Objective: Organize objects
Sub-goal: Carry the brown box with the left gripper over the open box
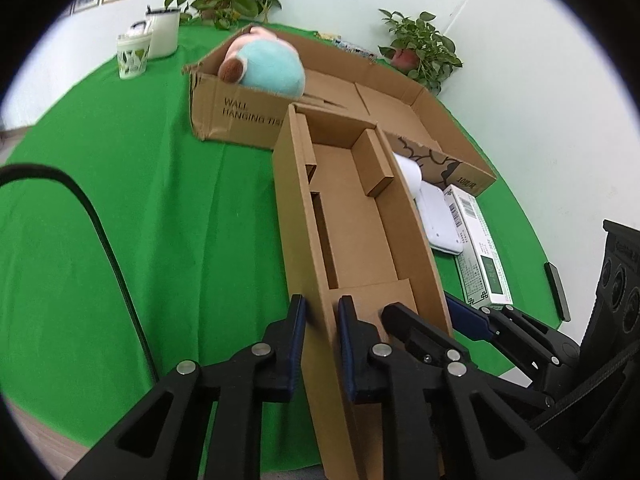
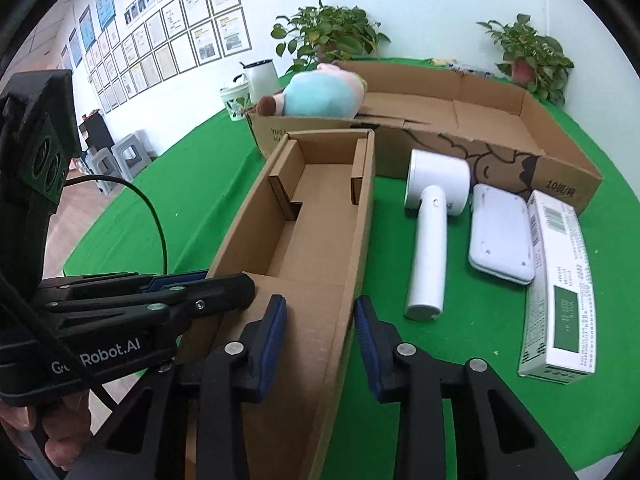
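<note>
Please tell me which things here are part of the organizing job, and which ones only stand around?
Part of the job: narrow cardboard box, left gripper, right gripper, white handheld device, white flat case, green-and-white carton, large cardboard box, plush toy.

Standing around: potted plants, white jug, patterned cup.
</note>
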The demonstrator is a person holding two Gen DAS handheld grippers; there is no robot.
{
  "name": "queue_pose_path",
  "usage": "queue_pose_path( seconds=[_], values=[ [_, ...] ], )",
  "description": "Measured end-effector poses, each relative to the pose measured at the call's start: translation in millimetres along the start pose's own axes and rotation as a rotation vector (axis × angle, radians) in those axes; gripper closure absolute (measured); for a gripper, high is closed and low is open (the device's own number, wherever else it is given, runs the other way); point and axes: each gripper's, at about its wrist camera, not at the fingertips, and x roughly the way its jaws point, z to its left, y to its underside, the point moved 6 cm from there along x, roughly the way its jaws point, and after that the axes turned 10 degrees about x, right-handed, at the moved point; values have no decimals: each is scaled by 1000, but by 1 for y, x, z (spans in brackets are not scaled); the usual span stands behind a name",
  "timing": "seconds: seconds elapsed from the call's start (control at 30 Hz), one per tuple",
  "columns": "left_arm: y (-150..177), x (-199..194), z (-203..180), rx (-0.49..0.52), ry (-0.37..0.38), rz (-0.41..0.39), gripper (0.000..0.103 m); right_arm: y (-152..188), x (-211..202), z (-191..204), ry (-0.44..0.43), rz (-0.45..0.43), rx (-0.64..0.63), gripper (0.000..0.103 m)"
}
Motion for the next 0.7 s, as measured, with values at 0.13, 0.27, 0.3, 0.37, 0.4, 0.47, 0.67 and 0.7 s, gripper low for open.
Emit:
queue_pose_path(
  seconds=[0.13, 0.27, 0.3, 0.37, 0.4, 0.47, 0.67, 0.7],
  values=[
    [-14, -15, -11, 55, -33, -40, 90, -9, -14, -3, -7, -58, 30, 81],
    [-30, -27, -25, 105, -42, -83, 90, -21, -36, -6, 7, -125, 44, 86],
    [-33, -31, -27, 115, -43, -95, 90, -26, -41, -8, 9, -142, 51, 87],
    [-44, -37, -35, 135, -41, -124, 90, -36, -52, -11, 10, -173, 64, 88],
    [-51, -40, -39, 144, -40, -139, 90, -42, -59, -14, 14, -194, 68, 88],
    [-63, -46, -47, 164, -42, -162, 90, -54, -71, -17, 23, -232, 74, 89],
    [-107, -61, -62, 207, -48, -230, 90, -97, -98, -25, 26, -310, 89, 91],
    [-116, -63, -64, 214, -49, -241, 90, -105, -102, -27, 23, -321, 92, 92]
  ],
)
